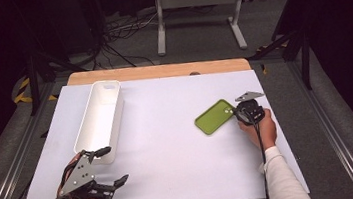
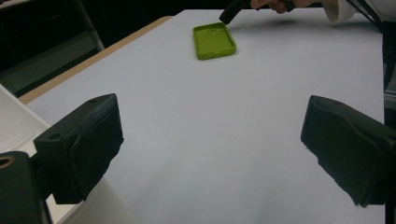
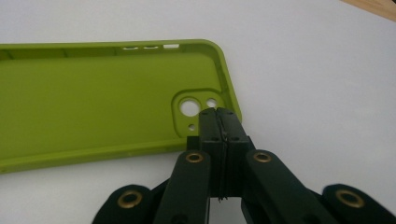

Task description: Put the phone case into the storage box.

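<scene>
Nearest the table's (image 1: 169, 145) front-left corner, the left gripper (image 1: 109, 165) rests with jaws wide apart and empty beside a white bin (image 1: 99, 121), while the right gripper (image 3: 217, 114), jaws pressed together on nothing, touches the green phone case (image 1: 215, 116) near the right edge.

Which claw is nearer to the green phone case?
The right claw: its shut tips are at the camera-cutout corner of the green phone case. The left claw is far across the table, beside the white bin.
</scene>
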### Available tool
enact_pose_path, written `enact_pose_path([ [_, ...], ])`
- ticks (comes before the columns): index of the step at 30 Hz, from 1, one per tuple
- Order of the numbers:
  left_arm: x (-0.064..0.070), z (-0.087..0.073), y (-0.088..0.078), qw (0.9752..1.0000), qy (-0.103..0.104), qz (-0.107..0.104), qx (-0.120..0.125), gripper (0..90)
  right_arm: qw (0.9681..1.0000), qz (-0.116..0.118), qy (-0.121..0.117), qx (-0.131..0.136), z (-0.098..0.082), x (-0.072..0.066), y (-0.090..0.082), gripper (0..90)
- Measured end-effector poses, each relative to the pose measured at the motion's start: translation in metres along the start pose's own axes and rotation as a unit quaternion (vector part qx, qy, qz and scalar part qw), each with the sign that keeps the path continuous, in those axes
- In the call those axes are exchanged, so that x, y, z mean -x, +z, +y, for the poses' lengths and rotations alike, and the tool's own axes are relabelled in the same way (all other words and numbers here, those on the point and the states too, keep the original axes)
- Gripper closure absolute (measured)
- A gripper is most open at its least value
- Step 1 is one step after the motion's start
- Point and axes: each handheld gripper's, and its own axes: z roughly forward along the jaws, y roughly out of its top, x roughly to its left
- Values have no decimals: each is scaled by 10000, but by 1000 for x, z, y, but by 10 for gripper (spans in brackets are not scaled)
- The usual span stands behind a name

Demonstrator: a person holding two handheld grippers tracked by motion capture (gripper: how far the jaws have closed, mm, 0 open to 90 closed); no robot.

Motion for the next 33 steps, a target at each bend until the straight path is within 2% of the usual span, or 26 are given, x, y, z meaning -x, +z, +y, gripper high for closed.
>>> enact_pose_path([
  [7,-1,0,-1,10000,-23,15,49,70,9999,-31,79,59,8,5,0,899],
  [11,-2,0,-2,10000,-63,50,50,69,9998,-18,129,129,16,8,-1,864],
  [12,-2,0,-2,10000,-65,40,52,69,9998,6,160,155,20,8,-1,806],
  [16,-1,0,-1,10000,-70,21,58,68,9998,-9,156,142,24,9,0,776],
  [19,0,0,-1,10000,-54,-42,24,66,9998,-48,185,23,24,9,6,668],
  [24,2,0,1,9999,-52,-129,-33,64,9987,-10,477,-173,21,14,16,464],
  [25,2,1,2,9999,-43,-143,-36,64,9985,3,501,-210,21,15,17,454],
  [27,2,1,3,9999,-29,-153,-61,64,9980,61,574,-271,21,17,19,451],
  [30,3,1,4,9998,-27,-184,-84,64,9971,169,646,-363,21,20,21,542],
  [33,4,1,4,9999,-21,-160,-61,63,9966,243,692,-382,21,22,21,701],
])
